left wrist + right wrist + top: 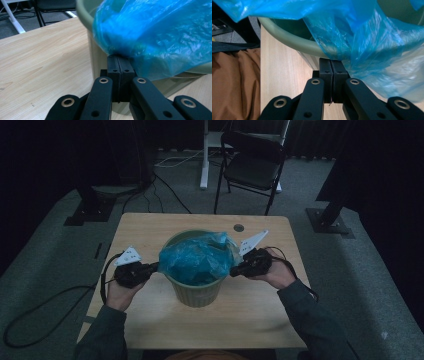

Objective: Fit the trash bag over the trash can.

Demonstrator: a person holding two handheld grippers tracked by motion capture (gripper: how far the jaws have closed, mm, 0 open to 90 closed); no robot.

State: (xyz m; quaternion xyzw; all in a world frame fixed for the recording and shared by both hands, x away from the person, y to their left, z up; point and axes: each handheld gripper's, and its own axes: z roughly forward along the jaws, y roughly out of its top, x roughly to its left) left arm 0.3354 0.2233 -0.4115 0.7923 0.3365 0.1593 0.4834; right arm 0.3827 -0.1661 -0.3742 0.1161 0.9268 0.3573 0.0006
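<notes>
We find the left gripper (pixel 150 268) and the right gripper (pixel 239 268) each clamped tight on an edge of the blue plastic bag (pixel 199 257), which billows between them over the mouth of the green bin (pixel 196 294) on the wooden table (pixel 150 225). In our judgement the bag is being fitted as a liner. The next move calls for drawing each pinched edge outward and down past the rim just ahead of its jaws.

Crumpled blue plastic bag (pixel 199 258) bunched over green bin (pixel 195 292), apparently half inside.
</notes>
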